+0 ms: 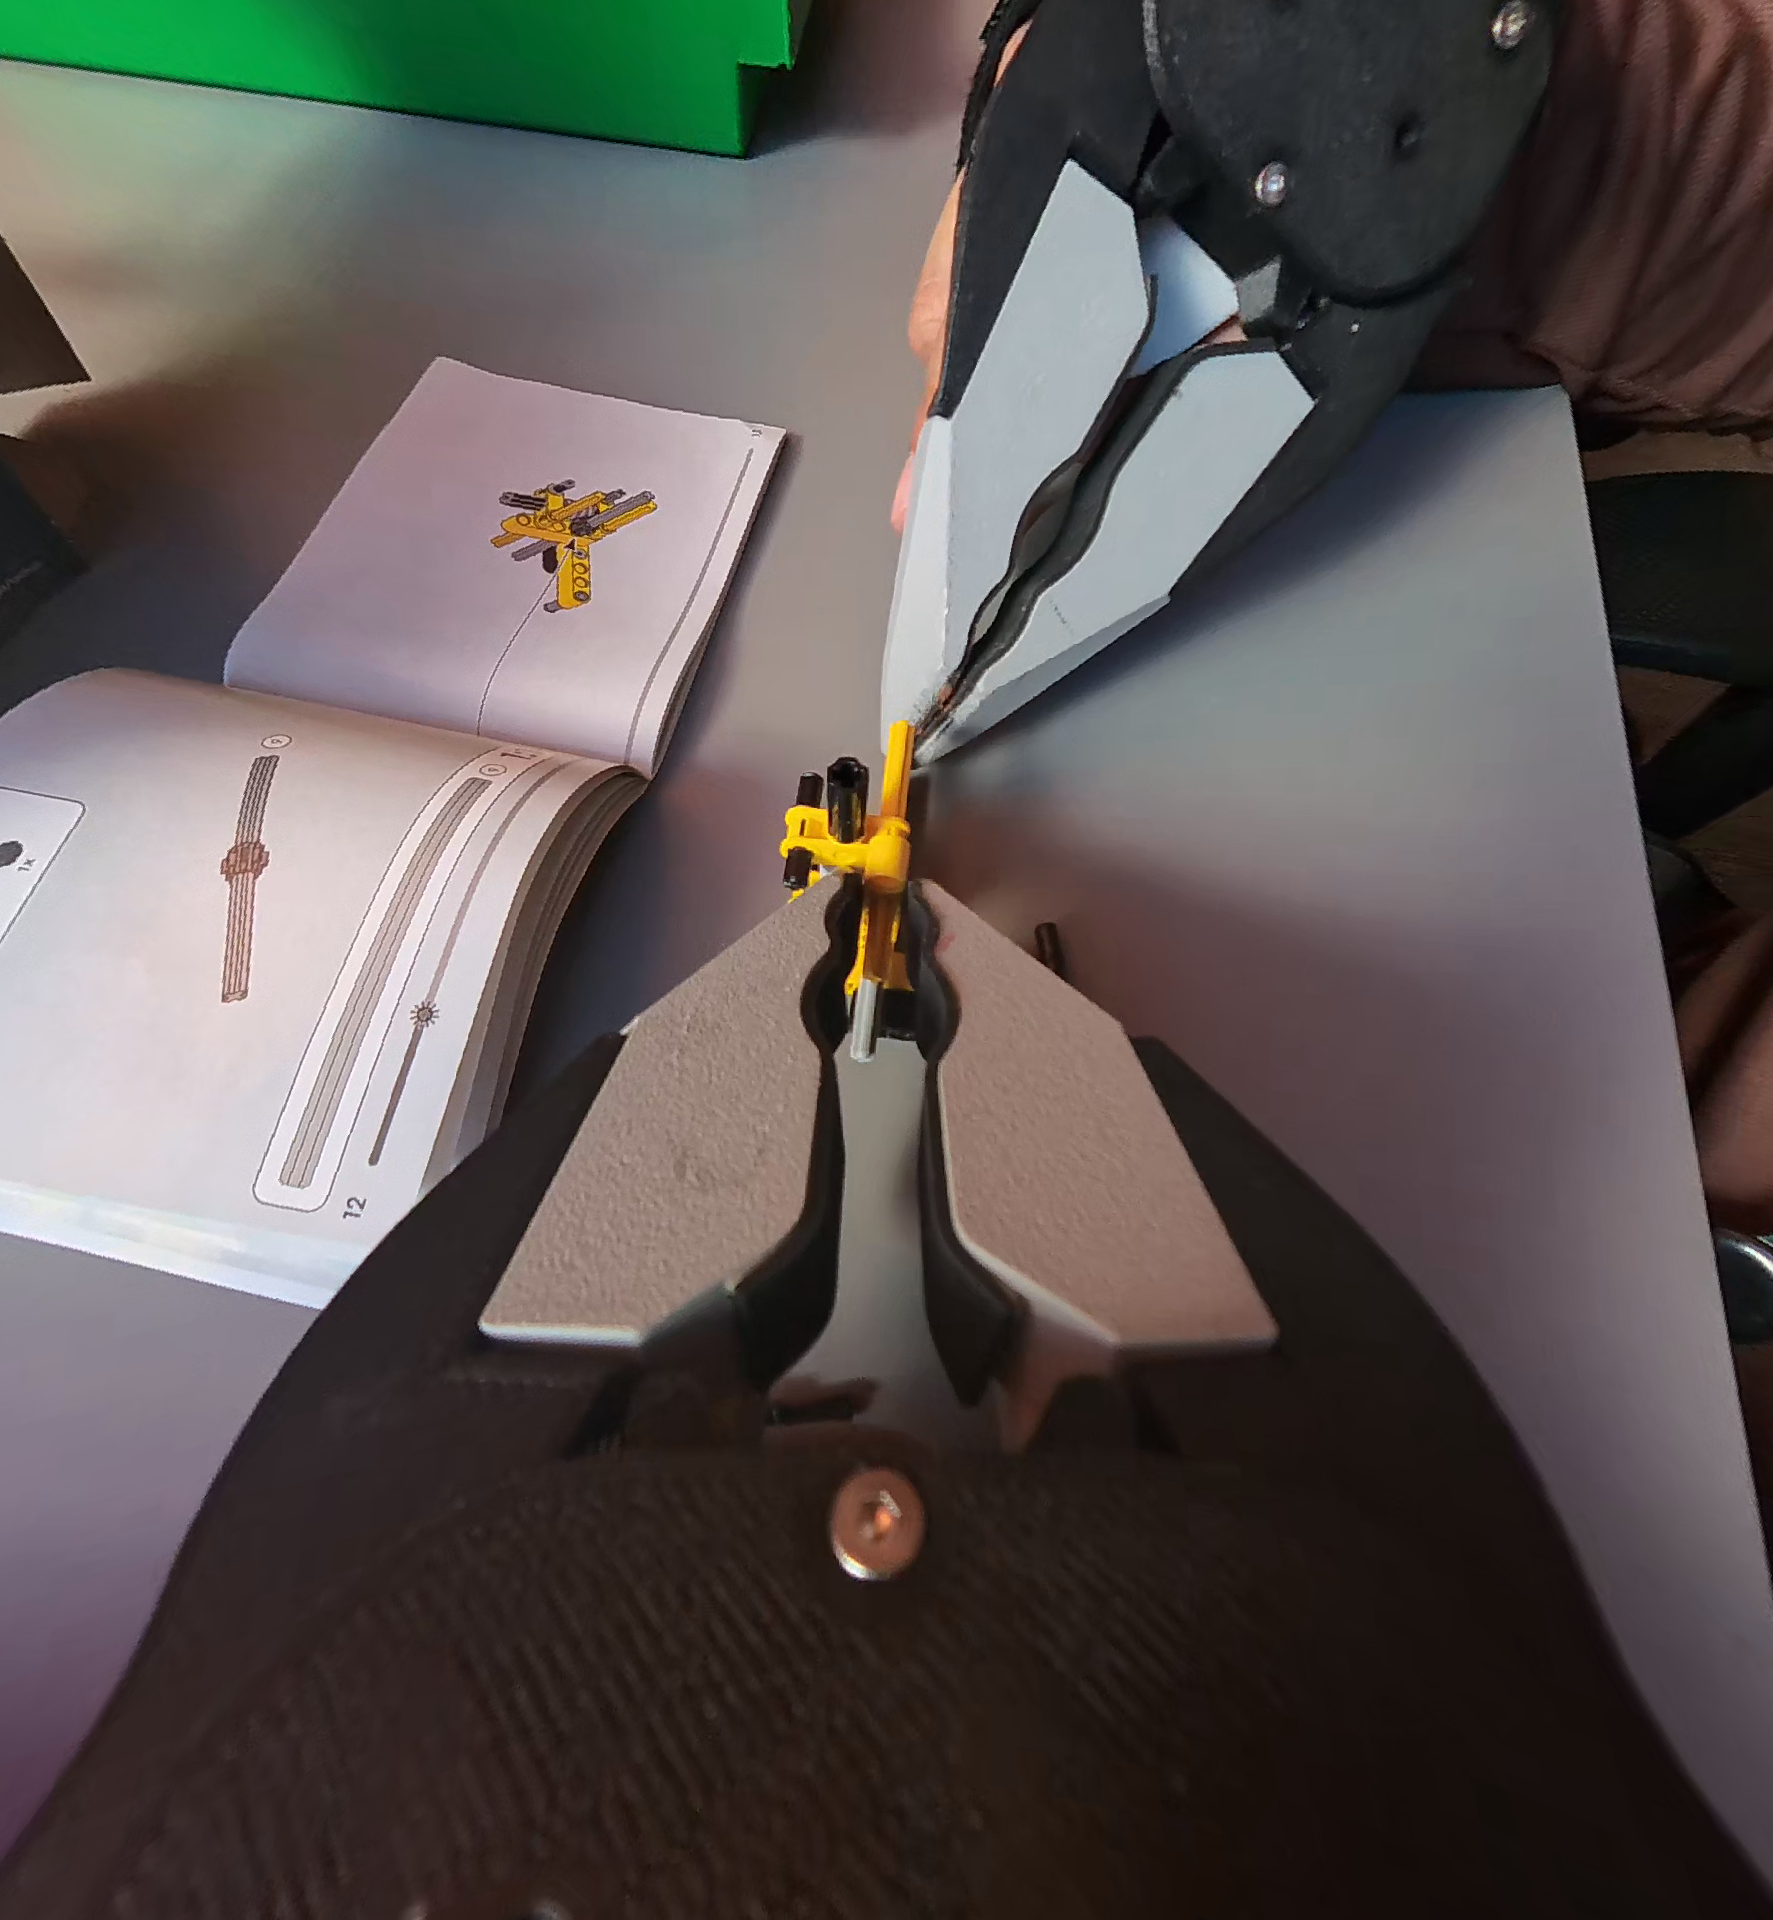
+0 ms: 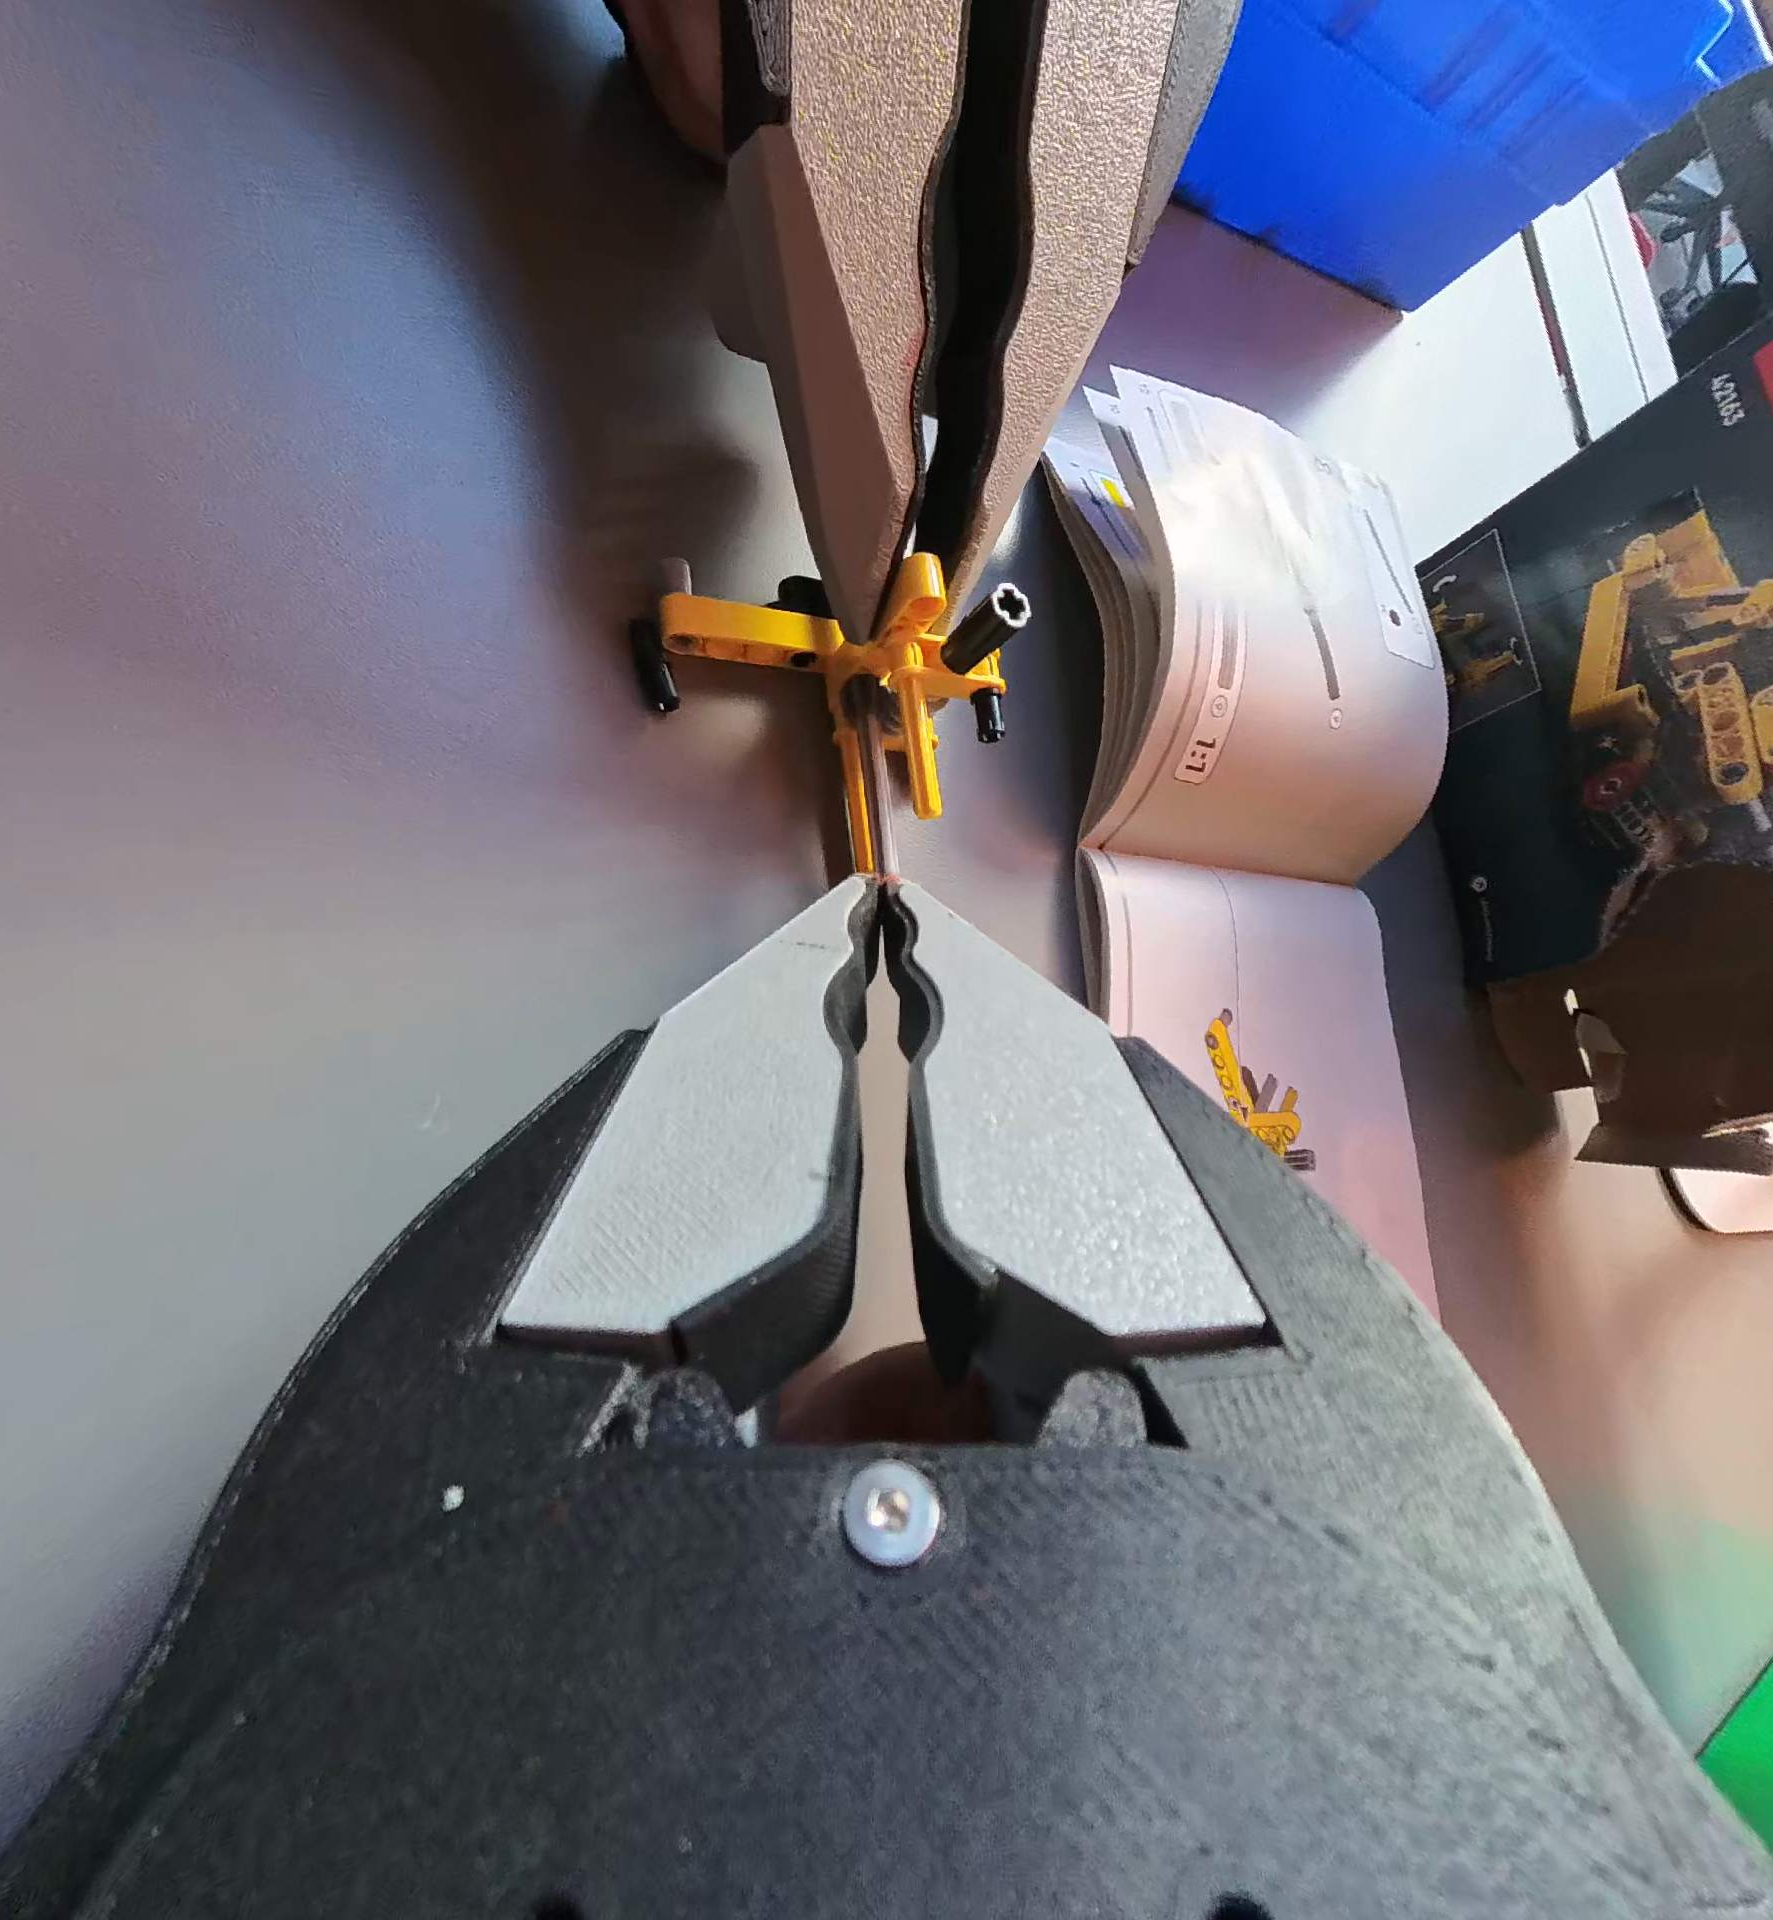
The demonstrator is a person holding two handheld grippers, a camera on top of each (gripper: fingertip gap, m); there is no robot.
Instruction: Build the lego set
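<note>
Grey desk [image 1: 1277, 831]; assy [image 1: 866, 862] half-hidden btwn claws

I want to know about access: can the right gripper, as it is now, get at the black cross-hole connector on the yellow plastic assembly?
Probably yes: the connector sticks out uncovered, but the right gripper must first release the rod.

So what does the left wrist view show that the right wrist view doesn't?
Only the left wrist view shows the grey rod end lying between the left gripper's fingers, and a brown sleeve behind the right gripper.

Only the right wrist view shows the blue bin, the picture box and the thin dark rod pinched at the right gripper's tips.

Both show the yellow toy assembly, gripped by the left gripper, plus the open booklet, grey table and green box.
</note>
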